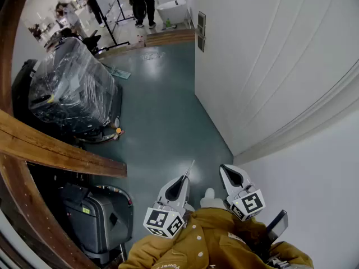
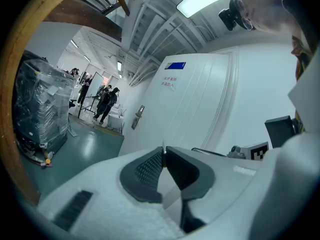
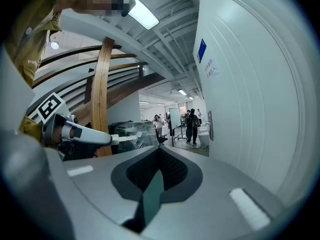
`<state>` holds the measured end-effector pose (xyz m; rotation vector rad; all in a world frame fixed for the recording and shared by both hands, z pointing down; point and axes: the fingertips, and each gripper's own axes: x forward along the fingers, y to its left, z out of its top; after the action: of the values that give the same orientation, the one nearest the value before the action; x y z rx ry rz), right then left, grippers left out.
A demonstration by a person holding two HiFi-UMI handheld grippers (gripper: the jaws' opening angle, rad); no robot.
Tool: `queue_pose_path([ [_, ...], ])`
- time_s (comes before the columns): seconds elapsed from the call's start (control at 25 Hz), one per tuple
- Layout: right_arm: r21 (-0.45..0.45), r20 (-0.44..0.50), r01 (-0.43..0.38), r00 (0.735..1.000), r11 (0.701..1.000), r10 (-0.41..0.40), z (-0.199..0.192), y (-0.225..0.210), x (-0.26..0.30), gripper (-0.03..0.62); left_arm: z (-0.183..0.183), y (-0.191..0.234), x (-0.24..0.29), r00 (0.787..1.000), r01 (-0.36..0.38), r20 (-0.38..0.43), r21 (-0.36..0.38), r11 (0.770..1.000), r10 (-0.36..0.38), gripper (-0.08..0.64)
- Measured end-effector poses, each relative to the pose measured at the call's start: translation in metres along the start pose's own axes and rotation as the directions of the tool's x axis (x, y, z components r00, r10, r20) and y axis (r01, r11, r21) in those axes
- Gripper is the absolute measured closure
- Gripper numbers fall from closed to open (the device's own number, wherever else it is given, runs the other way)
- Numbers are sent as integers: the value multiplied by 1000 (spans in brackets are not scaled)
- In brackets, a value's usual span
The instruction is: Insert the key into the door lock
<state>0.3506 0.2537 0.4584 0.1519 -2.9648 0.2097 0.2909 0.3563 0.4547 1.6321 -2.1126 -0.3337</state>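
Note:
The white door [image 1: 263, 66] fills the right side of the head view, with its dark lock plate [image 1: 201, 30] far ahead by the door's edge. The same lock plate [image 2: 139, 117] is small and distant in the left gripper view, and the lock plate [image 3: 210, 125] is equally far in the right gripper view. My left gripper [image 1: 185, 176] is shut on a thin silver key [image 1: 190, 166] that juts forward from its tips. From the right gripper view the key [image 3: 127, 139] points toward the hall. My right gripper [image 1: 222, 167] is shut with nothing in it, beside the left one.
A plastic-wrapped pallet [image 1: 70, 91] stands on the green floor [image 1: 162, 116] at left. A curved wooden beam [image 1: 56, 150] crosses below it, above a grey case [image 1: 95, 217]. People [image 1: 143, 1] stand at the corridor's far end.

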Motion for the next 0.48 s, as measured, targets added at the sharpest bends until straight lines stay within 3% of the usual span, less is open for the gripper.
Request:
queue_pose_path([
  [0.36,-13,-2,11,1000,1000,-11,-1,18,17,588,6,20,-8,1000,25,-6,-5,1000,-25,534],
  [0.48,33,29,2,1000,999,-3,0,26,26,586,9,30,-14,999,40,-8,-2,999,-40,535],
])
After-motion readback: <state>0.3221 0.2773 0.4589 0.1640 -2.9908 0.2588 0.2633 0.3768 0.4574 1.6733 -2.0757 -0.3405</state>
